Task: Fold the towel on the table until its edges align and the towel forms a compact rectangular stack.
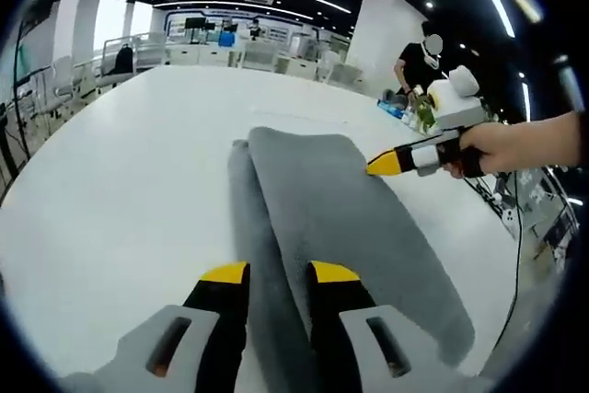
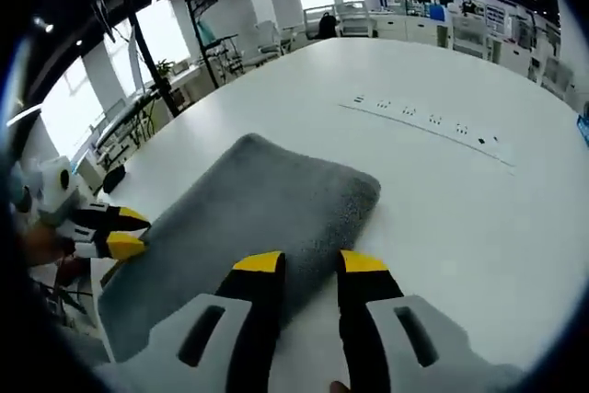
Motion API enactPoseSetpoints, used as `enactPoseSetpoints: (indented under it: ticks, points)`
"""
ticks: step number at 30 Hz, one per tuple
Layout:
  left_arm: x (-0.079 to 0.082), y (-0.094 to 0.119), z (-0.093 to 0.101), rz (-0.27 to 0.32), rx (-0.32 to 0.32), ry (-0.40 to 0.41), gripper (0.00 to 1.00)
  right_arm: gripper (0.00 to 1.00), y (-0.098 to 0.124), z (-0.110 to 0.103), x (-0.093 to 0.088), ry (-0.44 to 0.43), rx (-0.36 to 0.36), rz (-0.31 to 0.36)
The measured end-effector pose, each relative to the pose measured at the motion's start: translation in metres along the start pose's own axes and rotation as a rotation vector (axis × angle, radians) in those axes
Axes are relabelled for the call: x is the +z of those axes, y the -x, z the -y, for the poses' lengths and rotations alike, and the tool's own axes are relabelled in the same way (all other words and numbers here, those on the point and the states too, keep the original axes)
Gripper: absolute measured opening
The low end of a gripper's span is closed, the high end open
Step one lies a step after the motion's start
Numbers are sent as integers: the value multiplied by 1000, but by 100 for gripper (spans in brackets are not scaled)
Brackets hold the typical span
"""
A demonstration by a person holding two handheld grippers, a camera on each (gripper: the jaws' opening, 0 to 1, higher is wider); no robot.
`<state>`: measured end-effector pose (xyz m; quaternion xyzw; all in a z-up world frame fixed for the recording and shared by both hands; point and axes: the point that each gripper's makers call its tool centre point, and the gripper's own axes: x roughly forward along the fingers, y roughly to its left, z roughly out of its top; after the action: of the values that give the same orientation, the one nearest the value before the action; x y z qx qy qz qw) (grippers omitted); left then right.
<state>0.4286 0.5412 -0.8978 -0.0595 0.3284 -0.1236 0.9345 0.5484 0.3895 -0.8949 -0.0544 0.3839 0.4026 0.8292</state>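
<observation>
A grey towel [image 1: 322,200] lies folded lengthwise on the white table [image 1: 138,181], its lower layer showing as a strip along the left side. My left gripper [image 1: 279,275] is at the towel's near end, jaws close together with the cloth between them. My right gripper [image 1: 377,165], held by a hand, has its yellow tip on the towel's right edge. In the right gripper view the towel [image 2: 248,200] stretches away to the left. My right gripper [image 2: 311,264] pinches its near edge, and my left gripper [image 2: 120,232] sits at its far left end.
A row of small dark marks [image 2: 428,121] crosses the table beyond the towel. A person [image 1: 419,62] stands at the far right table edge beside bottles [image 1: 419,112]. Desks and chairs [image 1: 138,52] line the room behind. The table's edge [image 2: 101,310] runs close to the left gripper.
</observation>
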Motion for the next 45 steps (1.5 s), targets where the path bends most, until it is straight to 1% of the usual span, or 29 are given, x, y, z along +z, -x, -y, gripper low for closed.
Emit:
enactPoseSetpoints:
  ticks: [2, 3, 5, 8, 9, 12, 13, 16, 18, 20, 22, 24, 27, 29, 31, 33, 36, 40, 43, 44, 45]
  points:
    - [0, -3, -3, -13, 13, -20, 26, 22, 2, -2, -1, -7, 3, 6]
    - [-2, -5, -7, -34, 31, -68, 26, 22, 0, -3, -1, -16, 10, 13]
    - [-1, -9, -7, -31, 42, -114, 26, 22, 0, -7, -6, -2, 25, 7]
    - [-1, -12, -5, -30, 41, -122, 25, 22, 4, -12, -16, 3, 32, 5]
    - [0, -14, -7, -28, 46, -120, 25, 22, 5, -9, -17, -8, 37, 7]
    - [1, -16, -10, -17, 58, -99, 25, 22, 10, -14, -26, -14, 40, 5]
    - [0, -17, -10, -18, 57, -81, 25, 21, 9, -16, -32, -20, 44, -6]
    - [-3, -19, -8, -11, 36, -53, 21, 18, 7, -11, -32, -37, 37, -15]
    - [-4, -19, -8, -2, 40, -50, 20, 15, 3, -12, -33, -44, 44, -7]
    - [-5, -19, -7, 7, 27, -32, 19, 11, 2, -14, -34, -51, 51, -5]
    - [-5, -19, -7, 13, 21, -36, 18, 8, 4, -18, -36, -54, 53, -9]
    - [-5, -20, -2, 12, -4, -55, 15, 6, 4, -18, -37, -58, 53, -11]
    - [-5, -21, 2, 3, -6, -85, 13, 5, 6, -19, -39, -49, 51, -9]
    - [-6, -22, 9, -8, -36, -108, 12, 4, 13, -24, -44, -45, 46, -9]
    - [-8, -23, 16, -23, -66, -131, 11, 4, 15, -20, -46, -49, 34, -5]
    - [-10, -23, 23, -43, -91, -147, 11, 4, 23, -17, -50, -69, 26, 7]
    - [-11, -25, 34, -57, -108, -198, 11, 4, 31, -7, -58, -102, 18, 19]
    - [-11, -29, 51, -63, -137, -226, 11, 4, 42, 3, -67, -100, 2, 18]
    - [-13, -31, 69, -81, -169, -264, 11, 4, 53, 14, -74, -121, -20, 30]
    - [-14, -32, 77, -85, -179, -278, 11, 4, 55, 23, -79, -128, -27, 34]
    - [-14, -32, 82, -87, -185, -285, 11, 4, 58, 27, -81, -131, -31, 35]
